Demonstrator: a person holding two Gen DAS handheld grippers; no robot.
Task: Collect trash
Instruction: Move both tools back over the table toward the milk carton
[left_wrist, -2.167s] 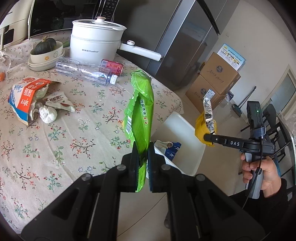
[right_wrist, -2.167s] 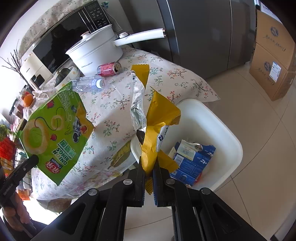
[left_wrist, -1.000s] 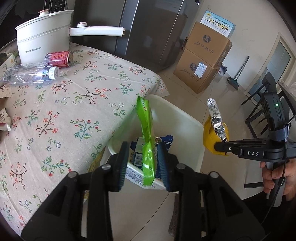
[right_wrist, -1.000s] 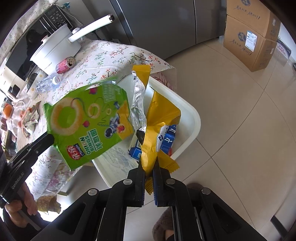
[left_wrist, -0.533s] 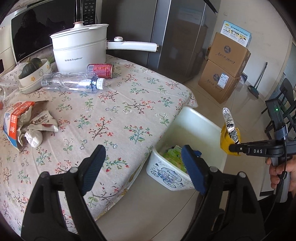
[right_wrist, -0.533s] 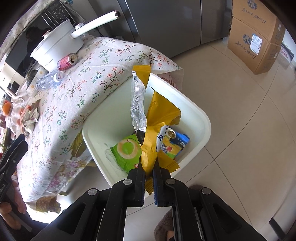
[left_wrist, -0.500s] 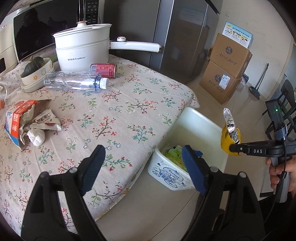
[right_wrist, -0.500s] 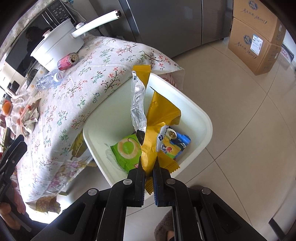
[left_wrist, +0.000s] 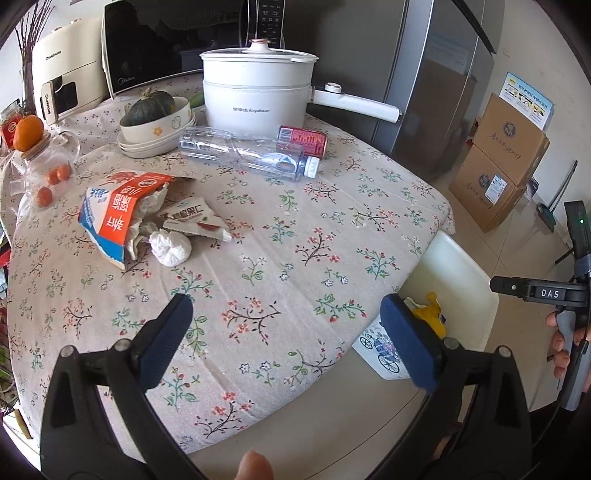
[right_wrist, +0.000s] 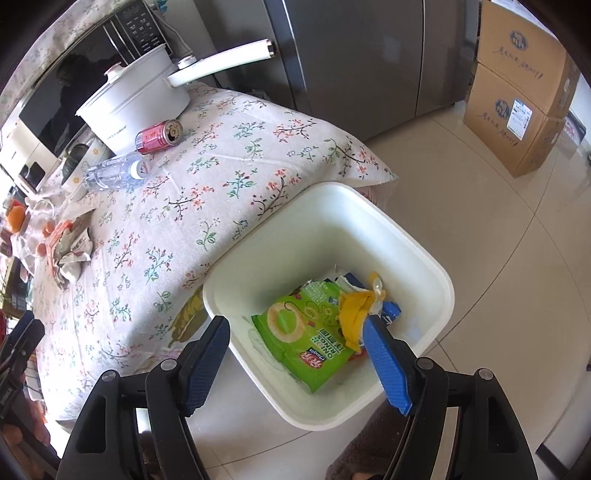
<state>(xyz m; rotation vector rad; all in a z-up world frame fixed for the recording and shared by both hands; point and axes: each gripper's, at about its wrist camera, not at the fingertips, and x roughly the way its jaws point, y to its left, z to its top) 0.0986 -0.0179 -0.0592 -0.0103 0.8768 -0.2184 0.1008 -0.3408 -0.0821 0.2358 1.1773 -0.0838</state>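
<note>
trash (left_wrist: 144, 218) litters a floral tablecloth (left_wrist: 295, 236) beside a tiled floor (right_wrist: 498, 229).

Bright daylight, sharp focus, glossy floor glare, fisheye-warped dark corners

L wrist cam faces table (left_wrist: 280, 258); R cam looks down into bin (right_wrist: 413, 258); both share table, bin.

The left gripper (left_wrist: 288, 341) hangs over the flowered tablecloth (left_wrist: 295, 236), its jaws opening with nothing between them. Beside the table, a white bin (left_wrist: 461, 273) holds what looks like a yellow wrapper (left_wrist: 430, 314).
</note>
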